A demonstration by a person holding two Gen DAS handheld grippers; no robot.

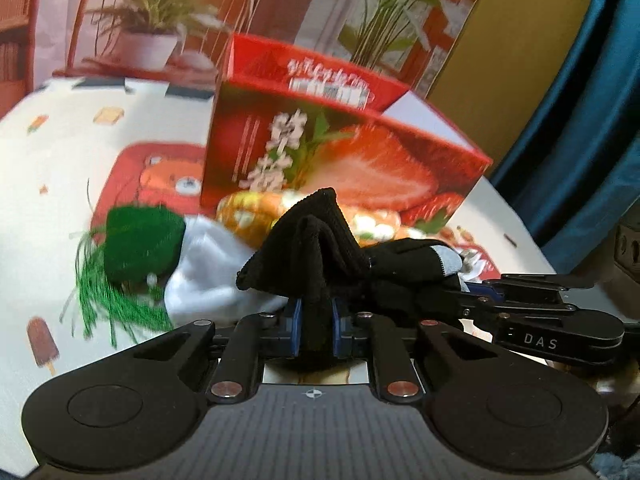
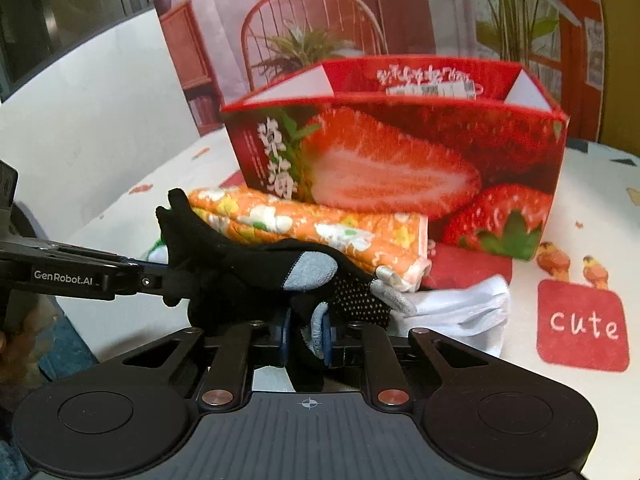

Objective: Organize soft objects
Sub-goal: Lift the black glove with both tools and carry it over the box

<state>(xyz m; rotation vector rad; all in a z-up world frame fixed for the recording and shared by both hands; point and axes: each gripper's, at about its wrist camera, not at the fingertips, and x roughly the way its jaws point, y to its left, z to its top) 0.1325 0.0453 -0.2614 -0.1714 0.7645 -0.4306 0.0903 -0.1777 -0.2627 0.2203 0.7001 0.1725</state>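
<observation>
Before the strawberry box (image 2: pixel 394 168), both claws clamped on black glove (image 2: pixel 256 270), left claw (image 1: pixel 316 322), right claw (image 2: pixel 306 334), tablecloth (image 2: pixel 592 216) bare rightward.

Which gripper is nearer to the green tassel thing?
Left. The left gripper, clamping the black glove's cuff, sits just right of the green tassel. The right gripper grips the glove's fingertip end, farther away.

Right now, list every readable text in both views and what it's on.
"DAS": on the black arm of the right tool, seen from the left wrist.
"GenRobot.AI": on the black arm of the left tool, seen from the right wrist.
"cute": on a red square patch printed on the white tablecloth.
Large white Chinese characters on the red strawberry-print cardboard box: too blurred to read.
White print on the box's inner back wall: blurred.
</observation>
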